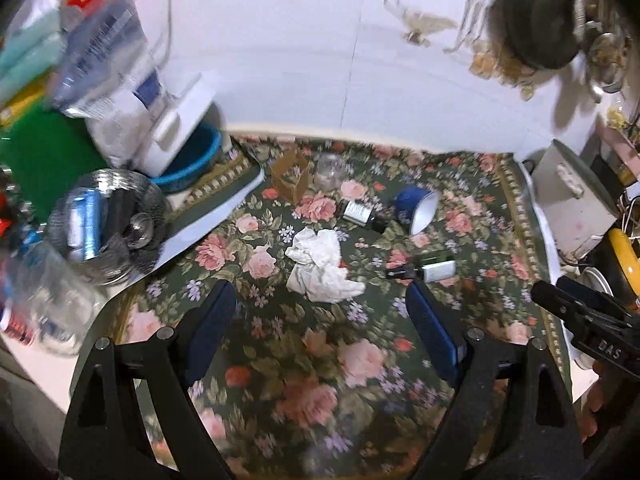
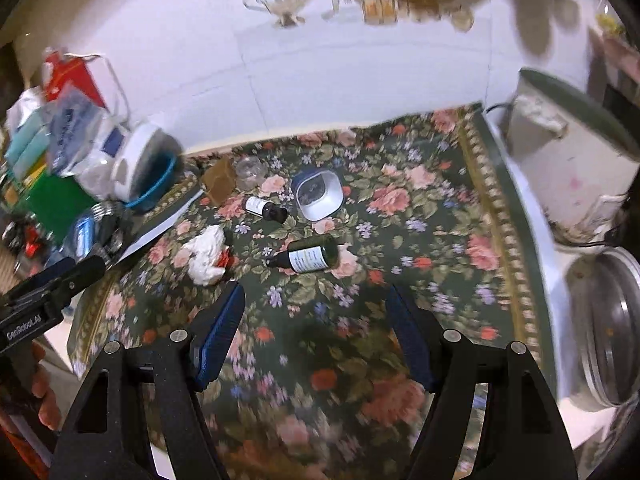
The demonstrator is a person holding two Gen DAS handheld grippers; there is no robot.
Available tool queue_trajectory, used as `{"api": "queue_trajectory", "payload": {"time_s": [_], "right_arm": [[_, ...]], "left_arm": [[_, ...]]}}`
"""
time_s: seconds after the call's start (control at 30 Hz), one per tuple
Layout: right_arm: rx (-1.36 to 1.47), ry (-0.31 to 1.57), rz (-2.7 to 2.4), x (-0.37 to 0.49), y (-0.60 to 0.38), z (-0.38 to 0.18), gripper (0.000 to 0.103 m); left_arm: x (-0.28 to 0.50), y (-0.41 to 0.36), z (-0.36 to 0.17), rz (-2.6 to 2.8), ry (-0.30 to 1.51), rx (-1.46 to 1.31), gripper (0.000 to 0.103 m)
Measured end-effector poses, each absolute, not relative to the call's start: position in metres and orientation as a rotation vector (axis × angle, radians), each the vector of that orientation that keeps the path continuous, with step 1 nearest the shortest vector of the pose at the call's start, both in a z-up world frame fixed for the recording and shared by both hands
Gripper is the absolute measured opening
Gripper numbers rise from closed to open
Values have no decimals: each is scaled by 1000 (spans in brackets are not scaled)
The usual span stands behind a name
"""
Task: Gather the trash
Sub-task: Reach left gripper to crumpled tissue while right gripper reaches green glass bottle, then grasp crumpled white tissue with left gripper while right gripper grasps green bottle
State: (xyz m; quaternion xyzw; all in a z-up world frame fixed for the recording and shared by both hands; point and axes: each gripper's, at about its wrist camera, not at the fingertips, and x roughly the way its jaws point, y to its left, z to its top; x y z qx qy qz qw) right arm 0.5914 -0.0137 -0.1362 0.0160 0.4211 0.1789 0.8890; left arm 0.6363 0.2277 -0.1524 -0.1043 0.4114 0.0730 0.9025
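Floral tablecloth (image 2: 420, 208) | left gripper (image 2: 48, 292) reads "GenRobot.AI" (blurred) | labelled bottle (image 2: 308, 258) lying

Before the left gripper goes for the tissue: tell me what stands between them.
Nothing visible. The left gripper is open, and the crumpled tissue lies just ahead of it with only bare floral cloth between. The nearer bottle lies to the tissue's right, off that line.

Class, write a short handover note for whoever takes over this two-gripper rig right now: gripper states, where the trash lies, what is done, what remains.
Left gripper: open, empty, above the floral cloth.
Right gripper: open, empty.
Crumpled white tissue lies ahead of the left gripper.
Larger dark glass bottle, smaller dark bottle and blue-and-white cup all lie tipped over.
Done: nothing is gripped yet.
Left: all items on the cloth.
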Motion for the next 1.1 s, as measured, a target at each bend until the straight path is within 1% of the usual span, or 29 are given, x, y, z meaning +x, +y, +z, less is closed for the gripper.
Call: {"api": "queue_trajectory", "payload": {"time_s": [0.33,0.6,0.67,0.7,0.73,0.77,0.8,0.97,1.1], "right_arm": [[-9,1000,313,666,37,-203,69],[-73,1055,262,690,57,-234,69],[-69,1066,257,693,57,-238,68],[-63,1072,258,694,57,-239,63],[-54,1080,267,695,56,-241,61],[-45,1086,277,697,57,-242,59],[-38,1085,278,697,57,-242,58],[-28,1081,298,694,56,-242,57],[-24,1057,291,683,50,-235,57]], "left_arm": [[727,255,-232,86,1029,-225,86],[762,258,-274,66,1109,-258,85],[765,256,-280,69,1123,-242,80],[766,255,-284,66,1129,-239,79],[767,255,-286,64,1132,-240,76],[767,255,-289,67,1136,-239,69],[768,255,-291,65,1141,-238,65],[764,253,-286,45,1116,-242,47],[756,250,-274,41,1093,-243,43]]}}
